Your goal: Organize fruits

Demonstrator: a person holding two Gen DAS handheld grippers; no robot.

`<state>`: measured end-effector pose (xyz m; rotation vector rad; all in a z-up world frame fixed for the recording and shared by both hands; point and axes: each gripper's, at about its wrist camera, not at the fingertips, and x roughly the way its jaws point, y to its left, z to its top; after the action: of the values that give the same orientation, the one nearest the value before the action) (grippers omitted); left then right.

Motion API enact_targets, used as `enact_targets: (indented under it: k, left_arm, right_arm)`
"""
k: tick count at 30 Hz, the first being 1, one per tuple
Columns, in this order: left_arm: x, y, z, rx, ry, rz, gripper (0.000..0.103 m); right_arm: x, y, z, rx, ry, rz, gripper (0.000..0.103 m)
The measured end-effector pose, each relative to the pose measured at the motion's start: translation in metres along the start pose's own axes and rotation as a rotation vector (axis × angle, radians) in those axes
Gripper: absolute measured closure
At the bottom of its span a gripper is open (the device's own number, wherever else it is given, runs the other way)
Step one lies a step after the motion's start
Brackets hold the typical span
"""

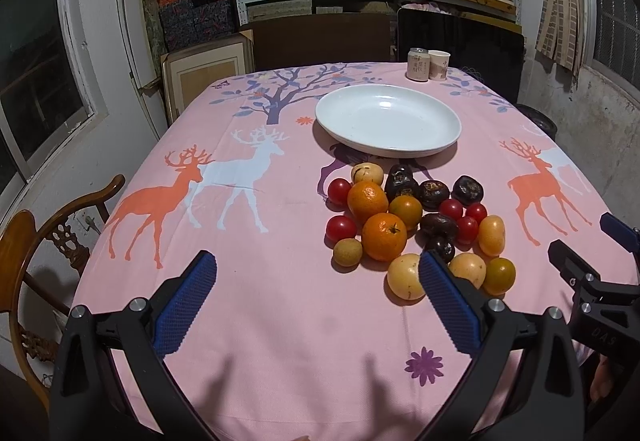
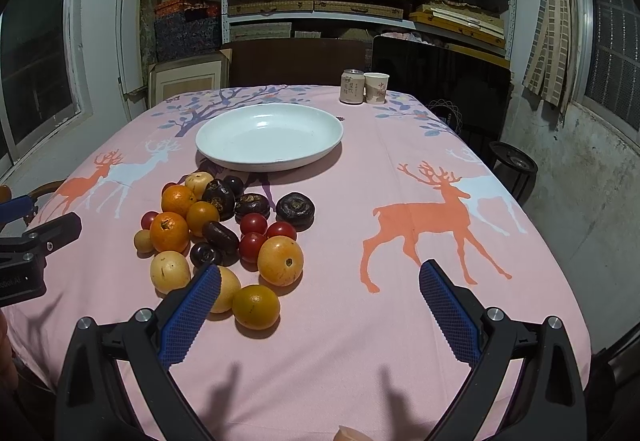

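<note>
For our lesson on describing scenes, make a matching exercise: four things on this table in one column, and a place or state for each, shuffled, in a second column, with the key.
Things
1. white oval plate
2. pale drink can
3. left gripper
4. dark wrinkled fruit sitting apart

Places or states
A. open, holding nothing
B. at the far edge beside a paper cup
C. empty, behind the fruit pile
D. on the pile's right side, near the red cherry tomatoes

Pairs: 1-C, 2-B, 3-A, 4-D
</note>
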<state>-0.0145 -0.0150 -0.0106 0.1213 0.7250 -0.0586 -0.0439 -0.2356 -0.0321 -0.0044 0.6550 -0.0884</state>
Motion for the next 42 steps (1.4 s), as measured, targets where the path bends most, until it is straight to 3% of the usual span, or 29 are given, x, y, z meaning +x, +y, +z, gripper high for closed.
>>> enact_targets:
  k: [33,39,42]
  left_arm:
    - [0.018,0.003,-0.004,0.003,0.041,0.016,0.004]
    - [0.040,0.006,-0.017,0.033,0.095,0.018,0.004]
    - [0.057,0.010,-0.025,0.026,0.147,0.012,0.004]
  right_arm:
    - [0.008,0.004,-0.003,-0.006,0.030,0.021,0.003]
    - [0.028,0.013,-0.018,-0.125,0.114,0.051,0.003]
    - [0.040,0.021,-0.029,-0.168,0.147,0.102,0.016]
